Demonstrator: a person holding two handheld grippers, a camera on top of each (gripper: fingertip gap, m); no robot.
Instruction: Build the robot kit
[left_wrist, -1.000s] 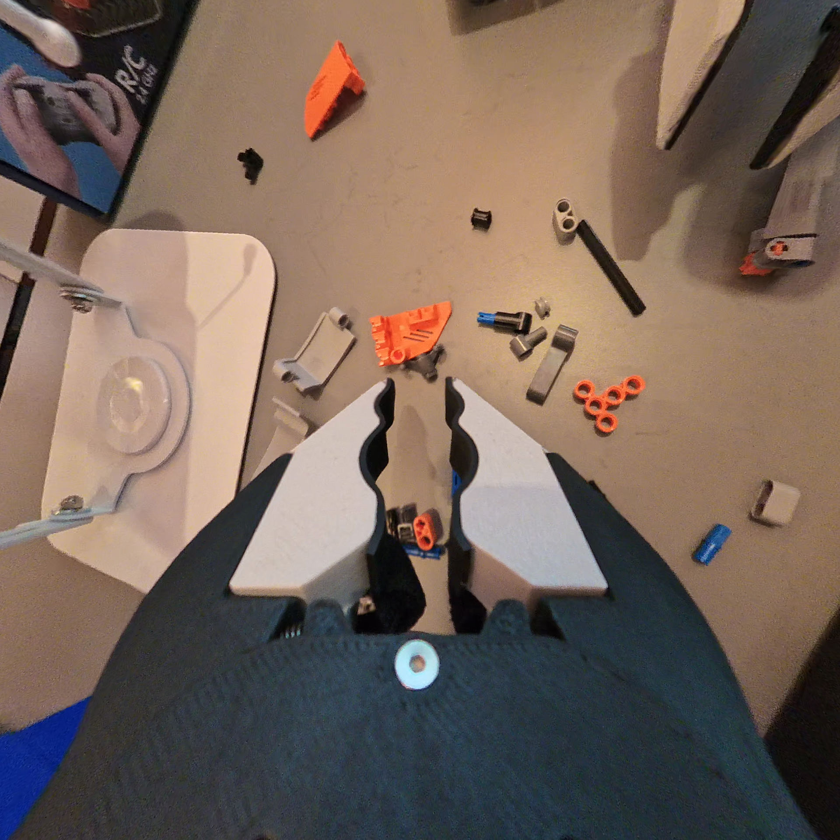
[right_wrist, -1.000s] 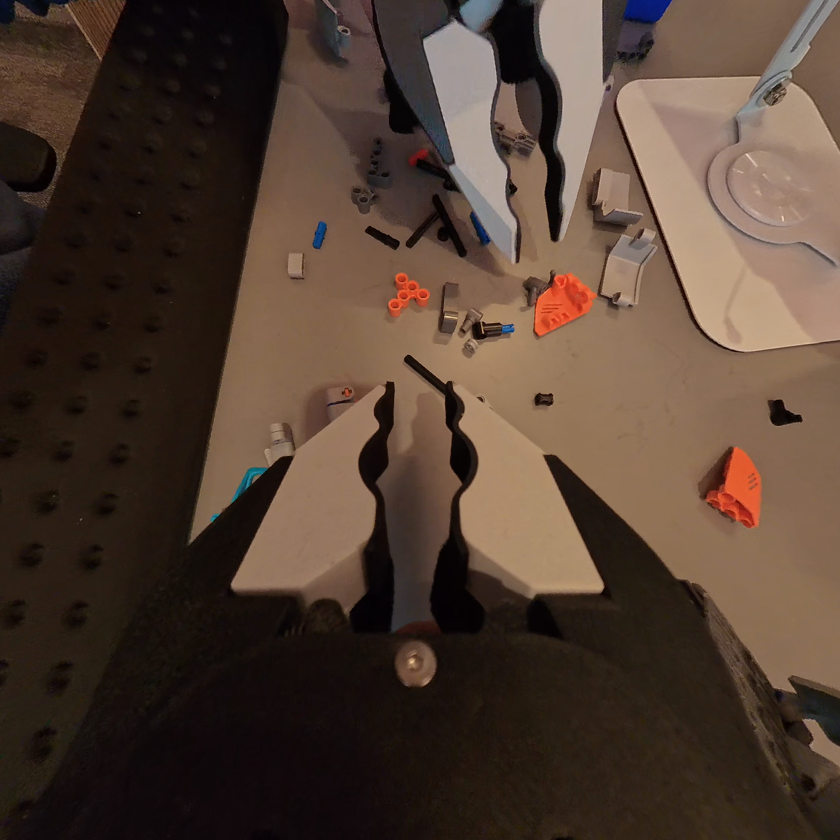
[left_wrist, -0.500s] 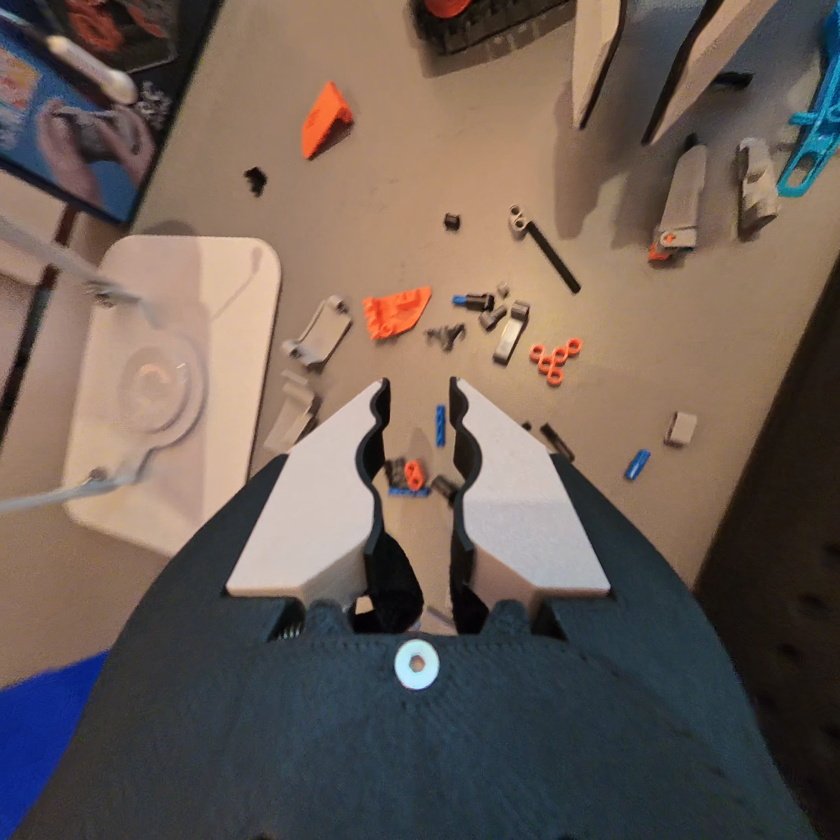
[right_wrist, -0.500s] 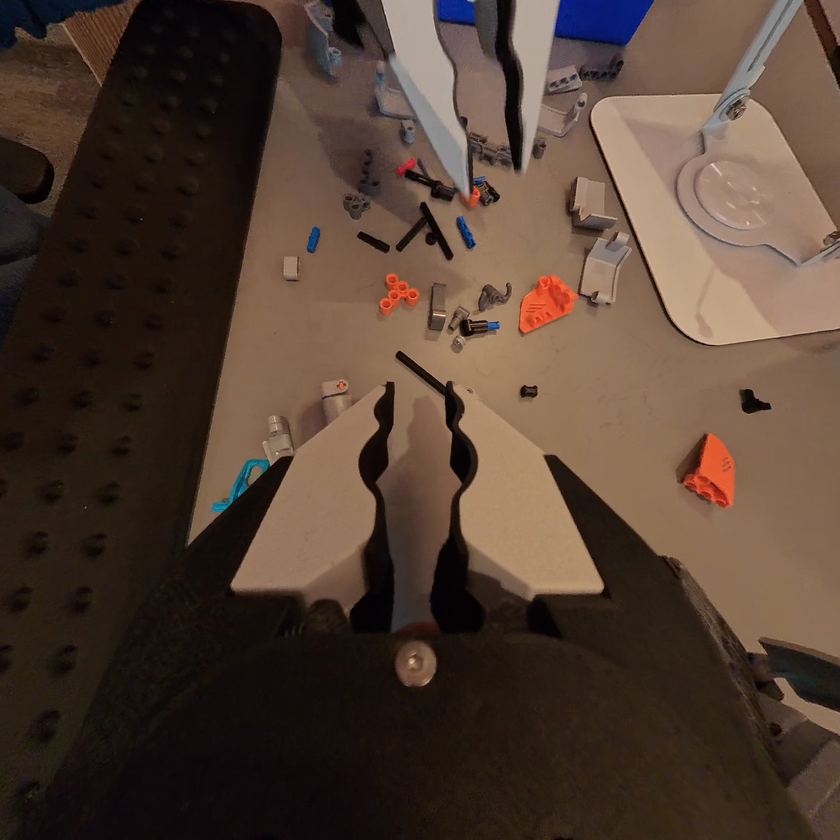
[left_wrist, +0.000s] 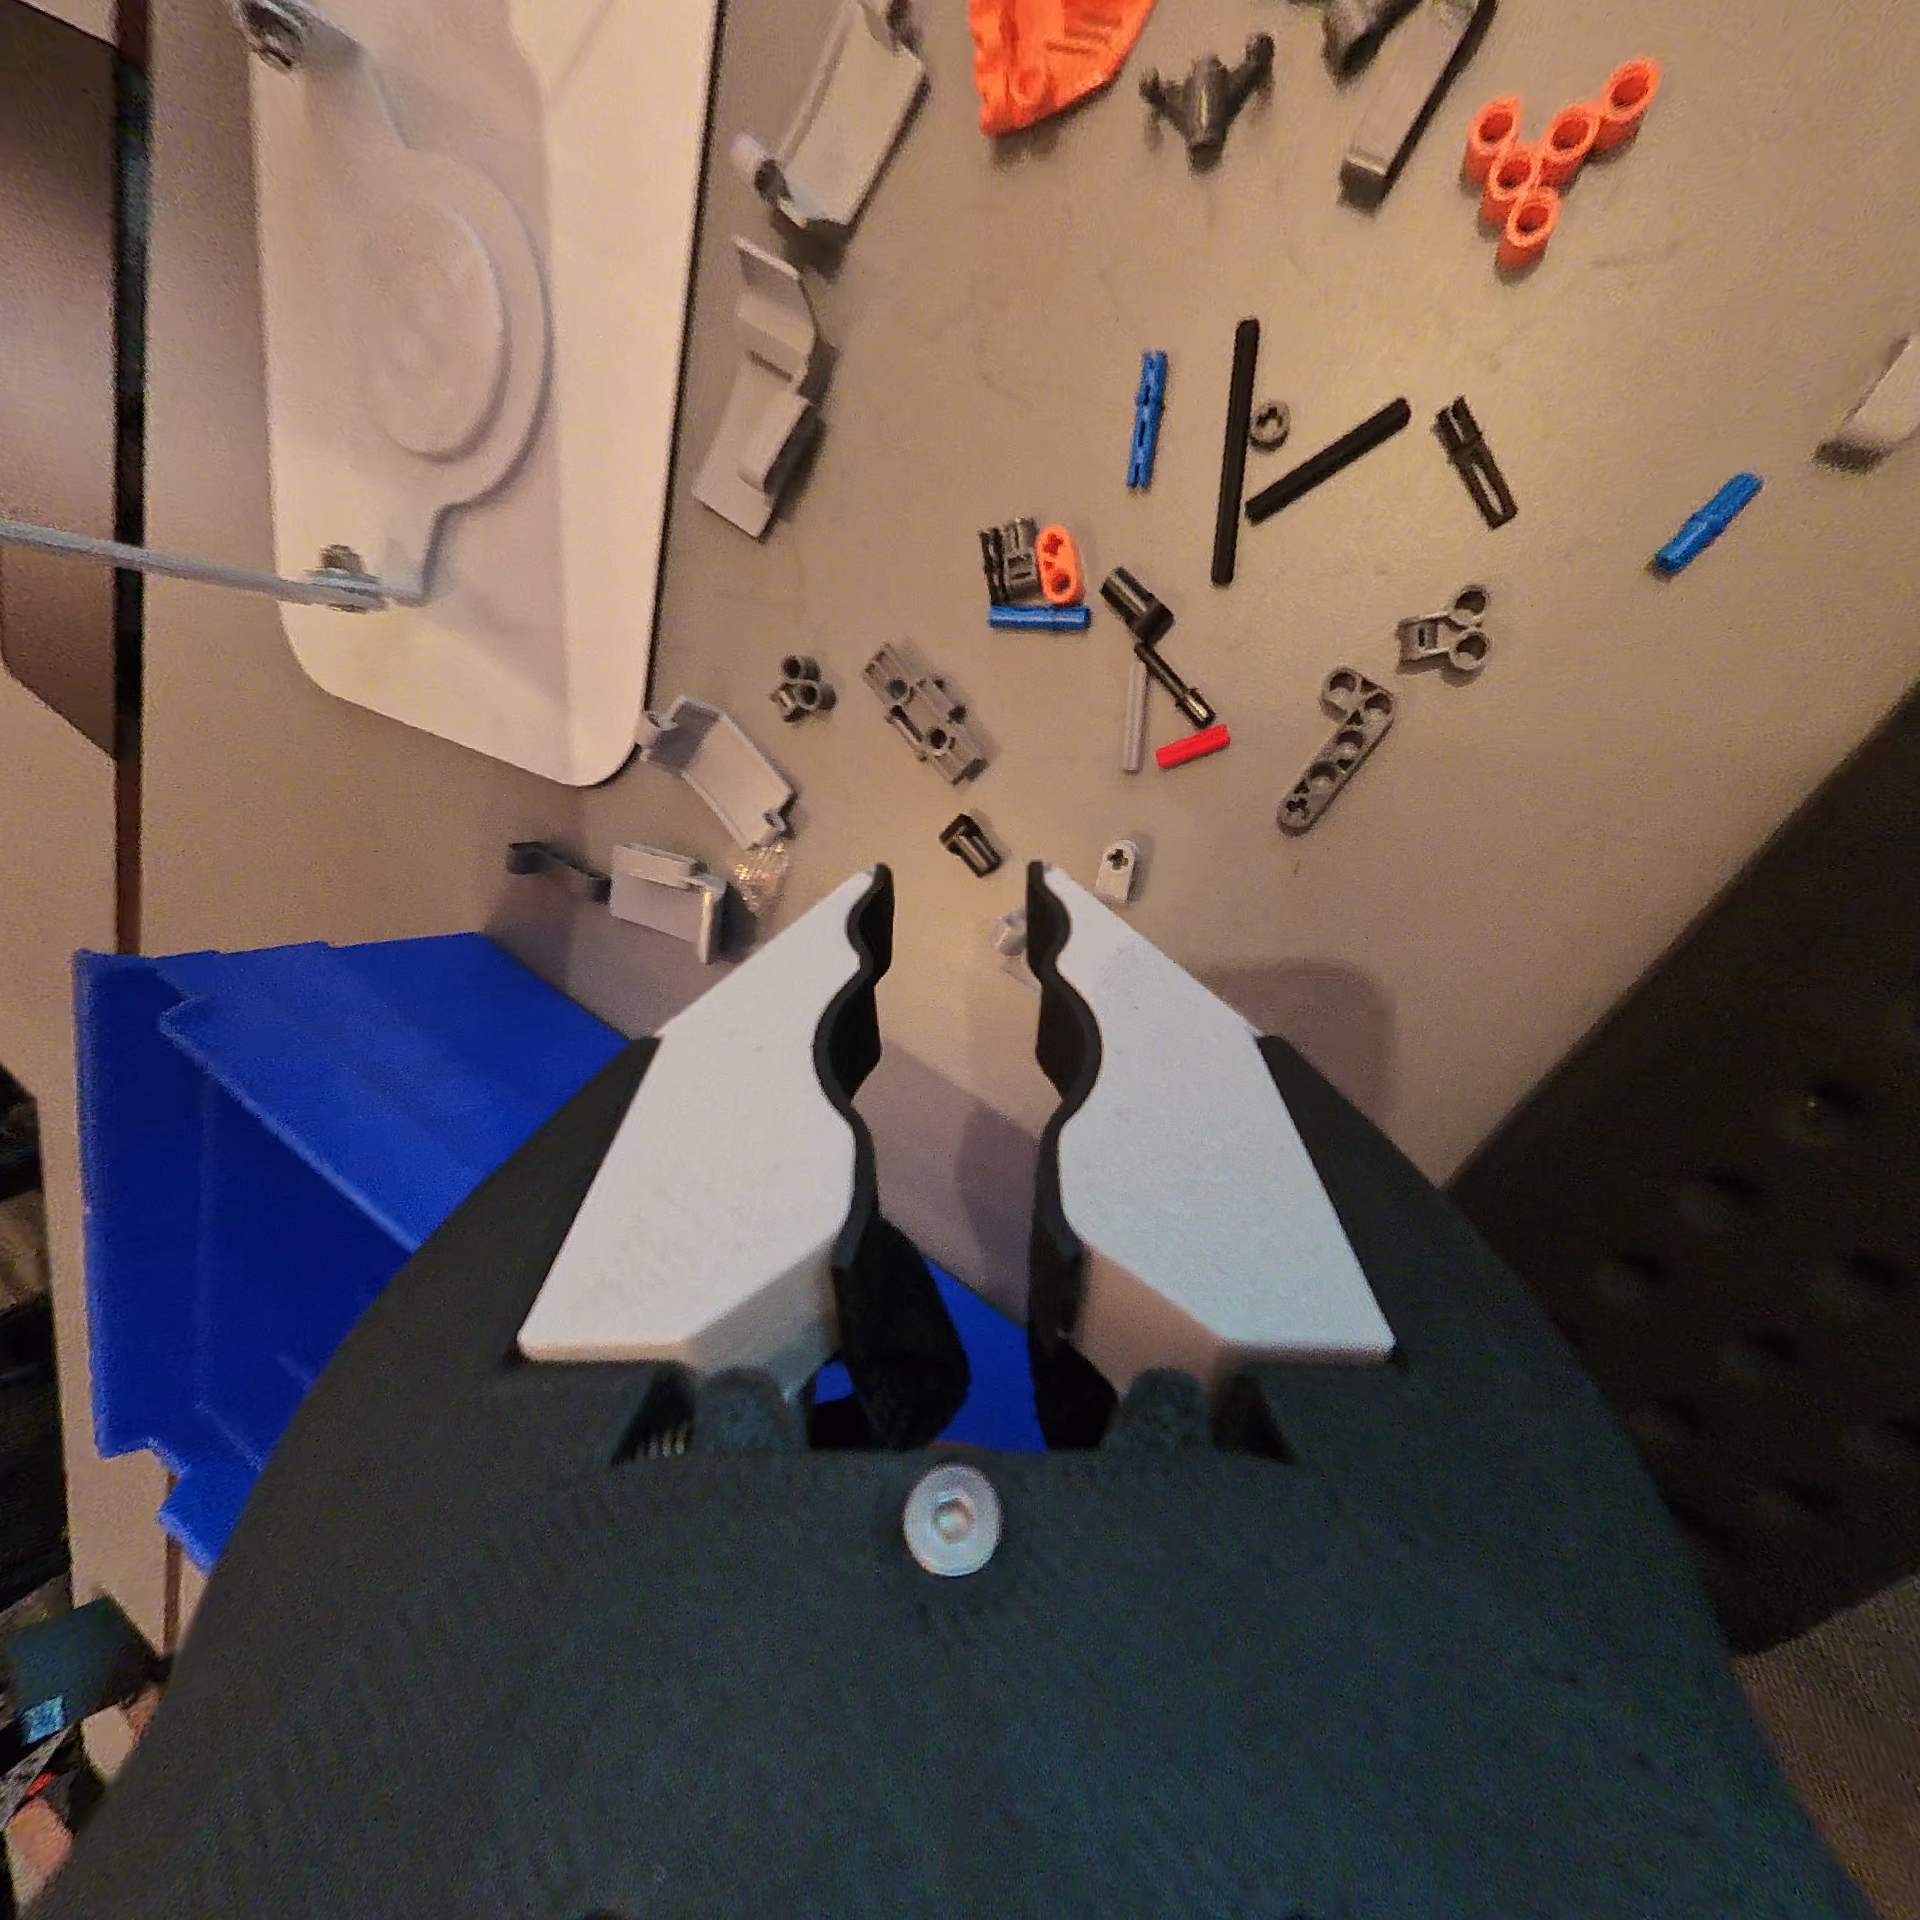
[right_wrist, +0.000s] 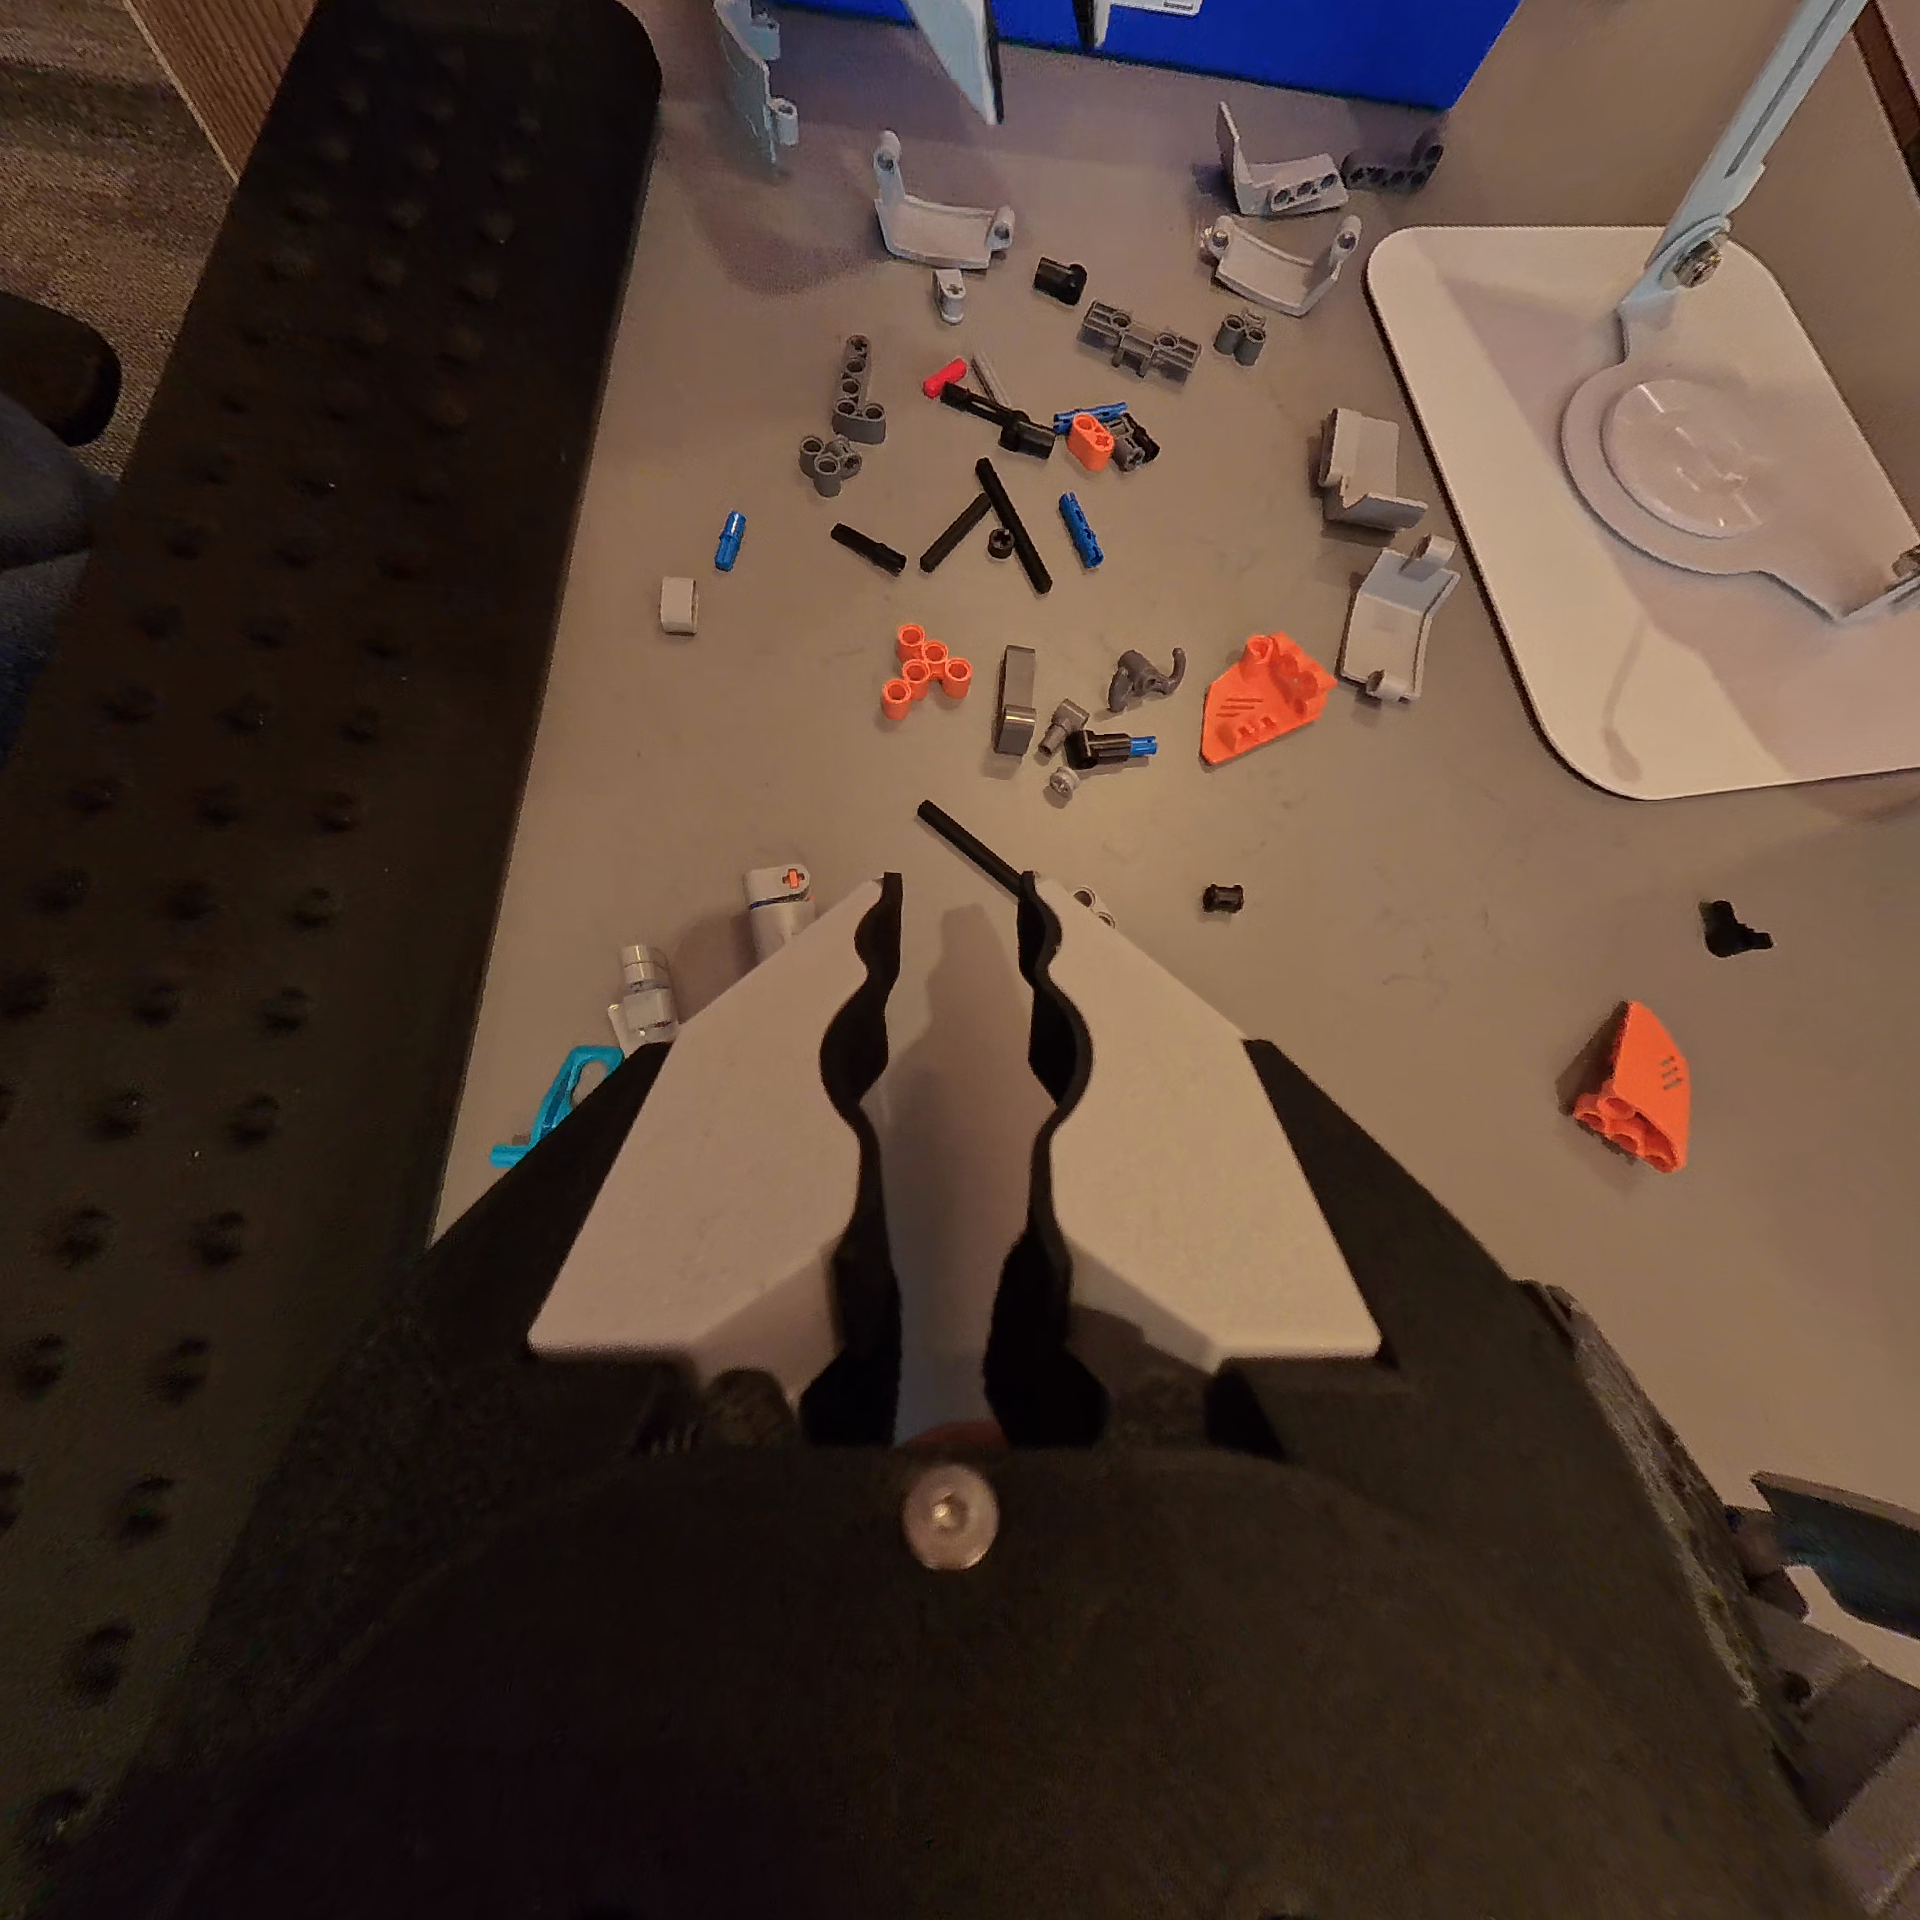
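Many small building-toy parts lie scattered on a grey table (right_wrist: 1351, 987). My left gripper (left_wrist: 961, 883) is open and empty. It hovers over the near end of the scatter, just behind a small black connector (left_wrist: 971, 842) and a pale grey peg piece (left_wrist: 1119, 865). My right gripper (right_wrist: 961, 888) is open and empty. Its right fingertip is next to the end of a black axle (right_wrist: 966, 842). An orange panel (right_wrist: 1262, 701) and an orange ring cluster (right_wrist: 925, 670) lie ahead of it. The left gripper's fingers (right_wrist: 961, 52) show at the far edge of the right wrist view.
A blue bin (left_wrist: 312, 1091) sits under the left gripper's left side and shows in the right wrist view (right_wrist: 1247, 42). A white stand base (right_wrist: 1662, 520) with a metal arm is on one side. A black studded mat (right_wrist: 260, 727) runs along the other. An orange wedge (right_wrist: 1636, 1091) lies apart. Some 20 cm of space lies between my two pairs of fingers. To the pale grey peg piece (left_wrist: 1119, 865): left tips about 5 cm, right tips about 20 cm. Seen from the right wrist view (right_wrist: 953, 303) as well. The black axle (right_wrist: 966, 842) is closer to my right gripper, around 5 cm from its tips; the left tips are 20 cm off.
My left gripper has drawn back from the middle of the parts to the table end by the blue bin. Both grippers stay open. The right gripper has hardly moved.
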